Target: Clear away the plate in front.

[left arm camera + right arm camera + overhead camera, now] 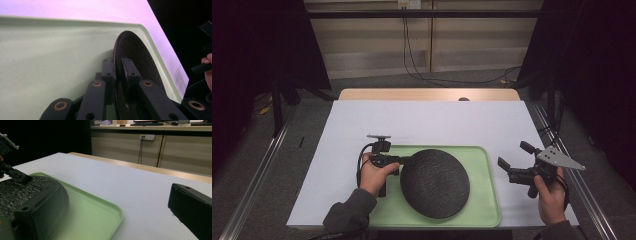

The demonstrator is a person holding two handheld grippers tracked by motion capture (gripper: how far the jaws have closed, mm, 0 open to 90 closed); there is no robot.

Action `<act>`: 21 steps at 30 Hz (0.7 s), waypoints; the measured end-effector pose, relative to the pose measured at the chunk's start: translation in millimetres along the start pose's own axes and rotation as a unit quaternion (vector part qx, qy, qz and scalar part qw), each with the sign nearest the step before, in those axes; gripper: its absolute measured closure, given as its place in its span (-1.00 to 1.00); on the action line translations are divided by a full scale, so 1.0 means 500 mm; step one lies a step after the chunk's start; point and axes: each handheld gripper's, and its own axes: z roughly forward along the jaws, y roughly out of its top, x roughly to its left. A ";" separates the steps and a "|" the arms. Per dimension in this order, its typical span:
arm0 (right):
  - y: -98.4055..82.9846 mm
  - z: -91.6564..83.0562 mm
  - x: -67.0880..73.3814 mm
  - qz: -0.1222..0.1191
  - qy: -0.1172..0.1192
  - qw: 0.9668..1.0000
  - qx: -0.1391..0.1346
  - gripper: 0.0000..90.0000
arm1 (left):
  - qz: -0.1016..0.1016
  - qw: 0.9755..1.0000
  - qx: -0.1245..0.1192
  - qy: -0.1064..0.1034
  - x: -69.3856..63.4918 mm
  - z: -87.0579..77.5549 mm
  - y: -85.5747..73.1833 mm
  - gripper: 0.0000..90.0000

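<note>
High view: we see a dark plate [434,183] lying on the green tray [484,200]; left gripper [406,160] at its left edge, right gripper [511,159] off the tray, jaws spread.
Left gripper view: our jaws pinch the plate's rim [130,50].
Right gripper view: our jaws stand wide apart above the tabletop [140,185].

Bench [427,120]: white top, wooden edge strip along far side. Small dark object [463,99] on far edge, too small to identify. Light green tray [484,200] lies flat on bench near person's edge, roughly centred, rounded corners, raised rim. Dark round plate [434,182] inside tray, tilted off tray floor. Rest of white top bare around tray.
</note>
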 end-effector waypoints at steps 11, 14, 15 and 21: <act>0.000 0.000 0.000 -0.001 0.001 1.000 0.000 -1.00 | 0.012 1.000 -0.006 0.023 0.011 0.005 -0.013 0.77; 0.000 0.001 0.001 -0.002 0.003 1.000 0.002 -1.00 | 0.013 0.999 -0.008 0.028 0.013 0.007 -0.015 0.75; 0.000 0.001 0.001 -0.002 0.003 1.000 0.002 -1.00 | 0.013 0.999 -0.008 0.028 0.013 0.007 -0.015 0.75; -0.001 0.001 0.001 -0.001 0.004 1.000 0.002 -1.00 | 0.006 0.999 -0.014 0.029 0.017 0.011 -0.019 0.74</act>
